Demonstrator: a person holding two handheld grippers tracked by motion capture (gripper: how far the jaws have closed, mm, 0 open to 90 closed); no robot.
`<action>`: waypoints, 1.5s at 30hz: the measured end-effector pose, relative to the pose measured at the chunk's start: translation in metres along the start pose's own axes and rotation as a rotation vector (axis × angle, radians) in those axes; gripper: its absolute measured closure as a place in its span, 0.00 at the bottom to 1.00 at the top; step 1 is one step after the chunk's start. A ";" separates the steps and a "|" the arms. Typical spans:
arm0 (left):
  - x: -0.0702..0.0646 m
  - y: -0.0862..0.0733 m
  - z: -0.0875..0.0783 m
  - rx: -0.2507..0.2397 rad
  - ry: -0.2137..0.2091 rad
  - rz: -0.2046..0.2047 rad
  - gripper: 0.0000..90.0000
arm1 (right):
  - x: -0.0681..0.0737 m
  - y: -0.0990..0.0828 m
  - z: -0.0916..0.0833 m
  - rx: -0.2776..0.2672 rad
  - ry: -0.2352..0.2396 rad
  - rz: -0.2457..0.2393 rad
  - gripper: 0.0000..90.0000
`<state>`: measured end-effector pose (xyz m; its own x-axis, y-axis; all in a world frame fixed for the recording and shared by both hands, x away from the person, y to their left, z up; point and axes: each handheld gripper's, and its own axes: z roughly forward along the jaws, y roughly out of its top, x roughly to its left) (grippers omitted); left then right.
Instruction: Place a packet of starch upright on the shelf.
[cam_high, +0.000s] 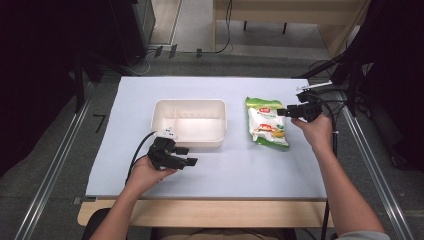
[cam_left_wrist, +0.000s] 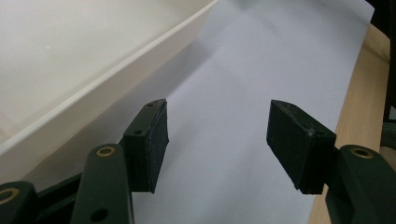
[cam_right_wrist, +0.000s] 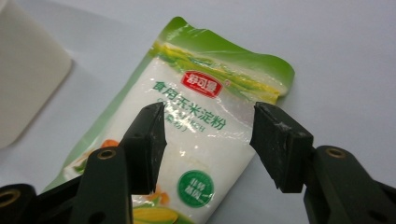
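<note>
Looks like a bag pickup imo: right hand-held gripper (cam_right_wrist: 208, 140) hangs spread over the green starch pouch (cam_high: 267, 122) lying flat on the worktop (cam_high: 250, 170) right of the white tray (cam_high: 190, 121), so drop lower & pinch mid-pouch w/ both pads; left hand-held gripper (cam_left_wrist: 217, 140) idles spread by the tray.

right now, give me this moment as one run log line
left tongs: open, by tub | right tongs: open over packet | packet: flat on table, beside tub
</note>
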<state>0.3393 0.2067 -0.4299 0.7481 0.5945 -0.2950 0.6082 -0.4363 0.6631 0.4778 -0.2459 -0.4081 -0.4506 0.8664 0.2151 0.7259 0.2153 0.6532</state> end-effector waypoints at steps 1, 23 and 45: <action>0.000 0.000 0.000 0.002 0.000 0.000 0.44 | -0.002 0.001 0.004 0.004 -0.007 0.001 0.50; 0.001 0.000 -0.001 -0.004 -0.004 -0.004 0.44 | -0.021 -0.002 0.070 0.061 -0.013 0.113 0.45; 0.000 0.001 0.002 0.000 -0.006 -0.001 0.44 | -0.016 -0.001 0.074 0.085 -0.040 0.094 0.82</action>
<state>0.3410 0.2047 -0.4307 0.7493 0.5907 -0.2994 0.6086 -0.4361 0.6629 0.5226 -0.2269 -0.4661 -0.3585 0.9015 0.2426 0.8064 0.1682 0.5670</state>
